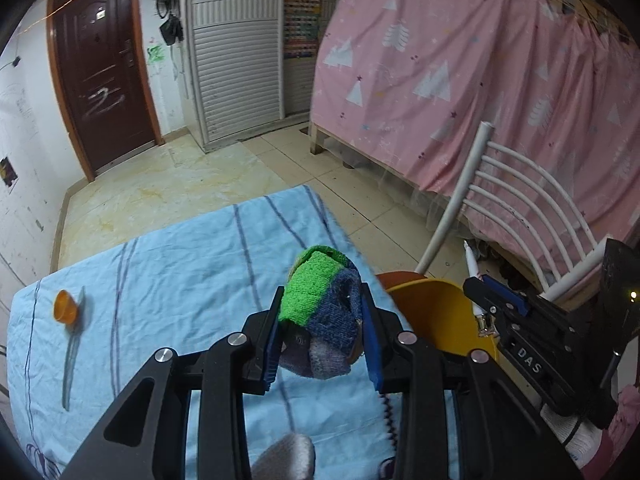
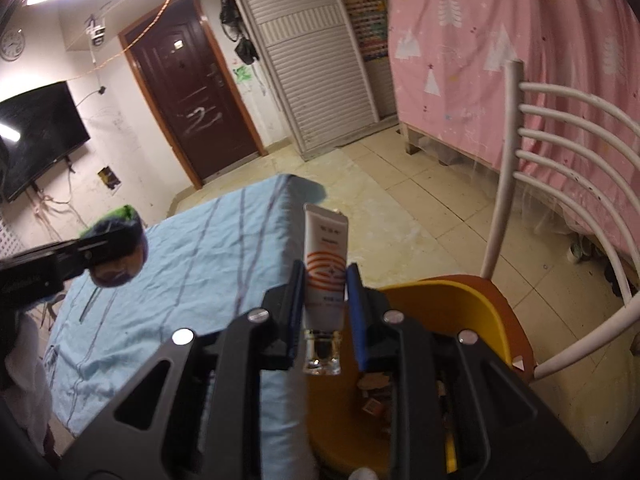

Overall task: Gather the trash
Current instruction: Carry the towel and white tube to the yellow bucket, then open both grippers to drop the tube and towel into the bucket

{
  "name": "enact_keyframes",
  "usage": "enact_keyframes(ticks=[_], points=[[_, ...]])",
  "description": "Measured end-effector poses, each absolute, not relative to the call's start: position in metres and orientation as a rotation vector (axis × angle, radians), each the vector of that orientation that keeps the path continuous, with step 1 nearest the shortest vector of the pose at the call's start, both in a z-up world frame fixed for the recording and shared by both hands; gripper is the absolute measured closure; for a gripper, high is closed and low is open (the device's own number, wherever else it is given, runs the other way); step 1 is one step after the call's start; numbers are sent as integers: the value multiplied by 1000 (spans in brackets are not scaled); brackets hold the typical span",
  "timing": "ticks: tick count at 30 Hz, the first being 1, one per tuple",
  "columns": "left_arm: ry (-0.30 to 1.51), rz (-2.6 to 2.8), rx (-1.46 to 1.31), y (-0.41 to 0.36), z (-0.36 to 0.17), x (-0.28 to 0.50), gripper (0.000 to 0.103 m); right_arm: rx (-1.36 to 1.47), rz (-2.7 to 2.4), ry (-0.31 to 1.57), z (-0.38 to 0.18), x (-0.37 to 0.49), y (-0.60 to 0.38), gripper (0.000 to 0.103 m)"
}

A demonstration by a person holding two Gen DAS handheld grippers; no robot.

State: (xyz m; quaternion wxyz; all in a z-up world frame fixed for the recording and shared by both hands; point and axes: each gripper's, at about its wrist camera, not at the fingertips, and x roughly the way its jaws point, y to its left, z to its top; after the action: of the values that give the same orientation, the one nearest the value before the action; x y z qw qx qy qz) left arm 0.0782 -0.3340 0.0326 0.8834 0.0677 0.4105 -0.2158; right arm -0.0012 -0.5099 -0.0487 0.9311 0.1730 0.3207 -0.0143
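We grip a balled-up green and blue sock (image 1: 324,316) in our left gripper (image 1: 322,336), its blue pads pressed against both sides of the bundle at lower centre of the left wrist view, above the light blue striped cloth (image 1: 180,272). At the left edge of that cloth lie an orange cap (image 1: 65,306) and, just beside it, a clear plastic strip (image 1: 73,344). Our right gripper (image 2: 326,300) clamps a white tube with orange rings (image 2: 325,268), cap end down, at centre of the right wrist view. Just below it sits the yellow bin (image 2: 448,300), scraps inside, resting on a white chair (image 2: 560,160) at right.
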Motion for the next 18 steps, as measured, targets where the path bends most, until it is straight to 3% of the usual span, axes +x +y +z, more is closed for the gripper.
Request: enact_keyframes(ticks=[8,9,13,18], points=[[868,-546,192,-391,24,63,78,417,-76,678,-69,-4,-543,83],[868,-557,197,-396,23,63,78,420,-85,677,-70,-5,-546,81],[871,-601,218,-419,18,58,78,449,-102,663,-74,-9,-559,59],[892,-645,214,-440,9,55,77,490,-147,642,-76,-17,-579,58]])
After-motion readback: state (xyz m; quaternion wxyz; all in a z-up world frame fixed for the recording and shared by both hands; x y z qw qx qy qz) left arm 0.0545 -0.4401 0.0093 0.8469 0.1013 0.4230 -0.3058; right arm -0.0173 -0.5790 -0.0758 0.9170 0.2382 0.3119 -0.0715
